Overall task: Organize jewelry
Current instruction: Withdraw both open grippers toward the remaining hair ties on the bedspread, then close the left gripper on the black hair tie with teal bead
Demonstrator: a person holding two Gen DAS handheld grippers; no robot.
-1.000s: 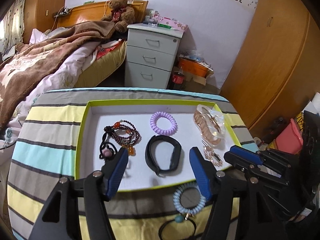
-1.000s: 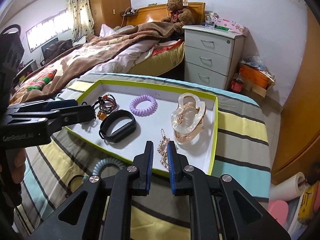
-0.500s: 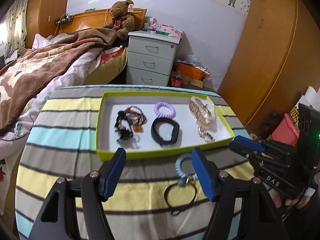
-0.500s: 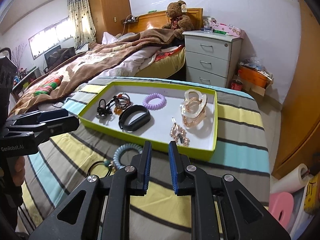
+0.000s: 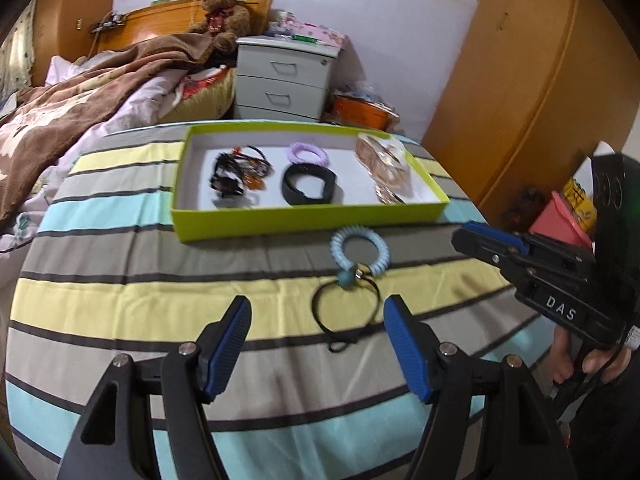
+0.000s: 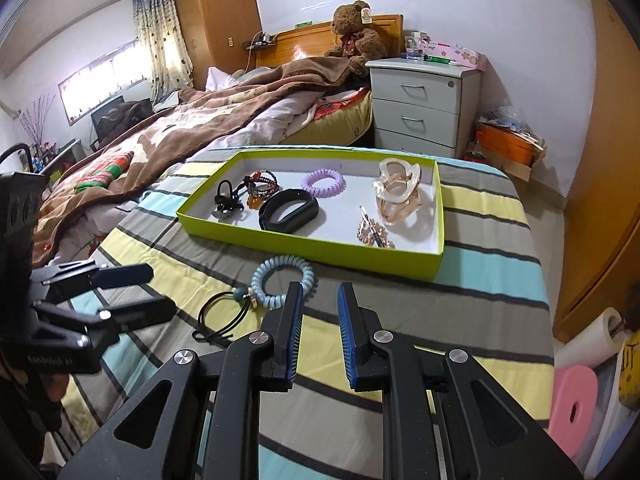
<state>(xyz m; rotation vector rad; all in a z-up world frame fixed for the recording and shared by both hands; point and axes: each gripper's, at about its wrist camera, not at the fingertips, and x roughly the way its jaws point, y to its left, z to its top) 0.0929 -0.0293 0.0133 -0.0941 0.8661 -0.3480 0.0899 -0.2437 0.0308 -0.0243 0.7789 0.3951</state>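
Observation:
A lime-green tray (image 5: 304, 220) (image 6: 320, 245) on the striped table holds a bead bracelet (image 6: 262, 184), a black hair tie (image 6: 228, 200), a black band (image 6: 289, 210), a purple coil tie (image 6: 322, 183), a clear hair claw (image 6: 398, 192) and a gold clip (image 6: 374, 234). In front of the tray lie a light-blue coil bracelet (image 5: 360, 254) (image 6: 280, 282) and a thin black hair tie (image 5: 346, 314) (image 6: 220, 316). My left gripper (image 5: 318, 346) is open and empty, just short of the black tie. My right gripper (image 6: 319, 320) is slightly open and empty, near the blue coil.
The striped tablecloth (image 5: 120, 288) covers the table. A bed with a brown blanket (image 6: 200, 120), a teddy bear (image 6: 354, 26) and a white nightstand (image 6: 420, 104) stand behind. A wooden wardrobe (image 5: 520, 60) is at the right. A pink stool (image 6: 576, 404) is at the floor right.
Both grippers have drawn back from the tray toward the table's near side. The blue coil and black tie now lie ahead of the fingers. The right jaws have opened a little.

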